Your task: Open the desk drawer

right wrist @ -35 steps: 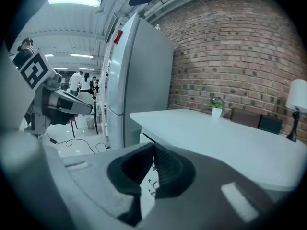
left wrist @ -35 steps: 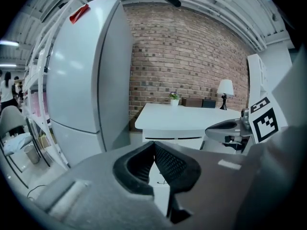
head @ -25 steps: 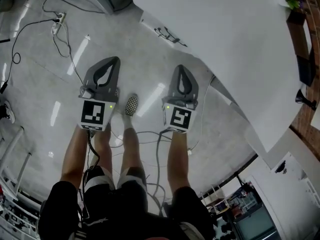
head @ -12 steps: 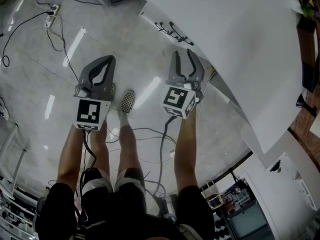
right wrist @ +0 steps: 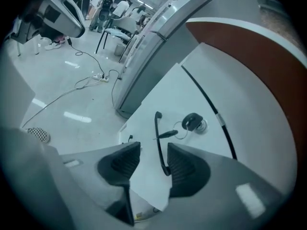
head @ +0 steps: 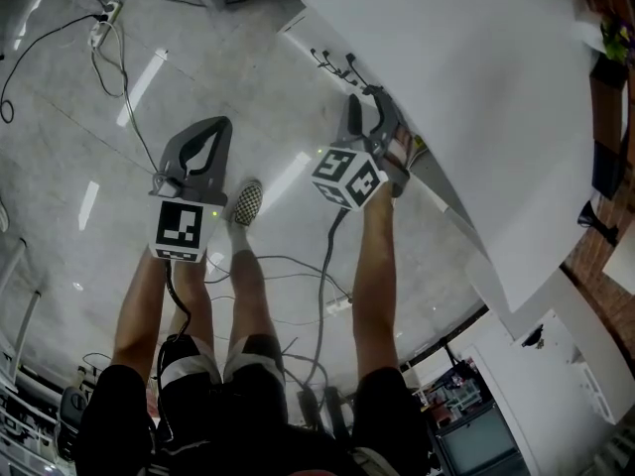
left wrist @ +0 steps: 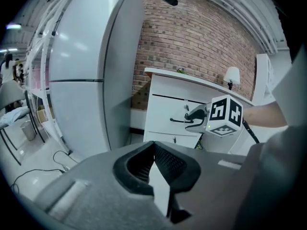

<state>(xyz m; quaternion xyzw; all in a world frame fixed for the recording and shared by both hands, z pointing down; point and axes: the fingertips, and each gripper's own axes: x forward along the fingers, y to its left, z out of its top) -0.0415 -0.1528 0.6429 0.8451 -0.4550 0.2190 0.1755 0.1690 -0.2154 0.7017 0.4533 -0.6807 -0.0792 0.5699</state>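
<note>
A white drawer unit (left wrist: 168, 111) stands under the white desk top (head: 476, 87). Its top drawer (right wrist: 192, 99) carries a thin black handle (right wrist: 159, 139) and a key in the lock (right wrist: 194, 122). My right gripper (right wrist: 152, 152) is rolled onto its side, close to that drawer front, and its jaws are opening. The handle's near end lies between them, by the right pad, with no grip on it. In the head view the right gripper (head: 365, 104) reaches the desk's edge. My left gripper (head: 218, 122) hangs over the floor, shut and empty, and the left gripper (left wrist: 154, 146) looks toward the drawers.
A tall grey cabinet (left wrist: 81, 66) stands left of the drawer unit, with a brick wall (left wrist: 192, 42) behind. Cables (head: 109, 48) and a power strip lie on the glossy floor. The person's checkered shoe (head: 246, 202) is between the grippers. Lower drawer handles (head: 332, 62) show under the desk.
The right gripper has moved forward to the desk's drawer front, rolled onto its side, and its jaws have gone from shut to open. The left gripper has barely shifted.
</note>
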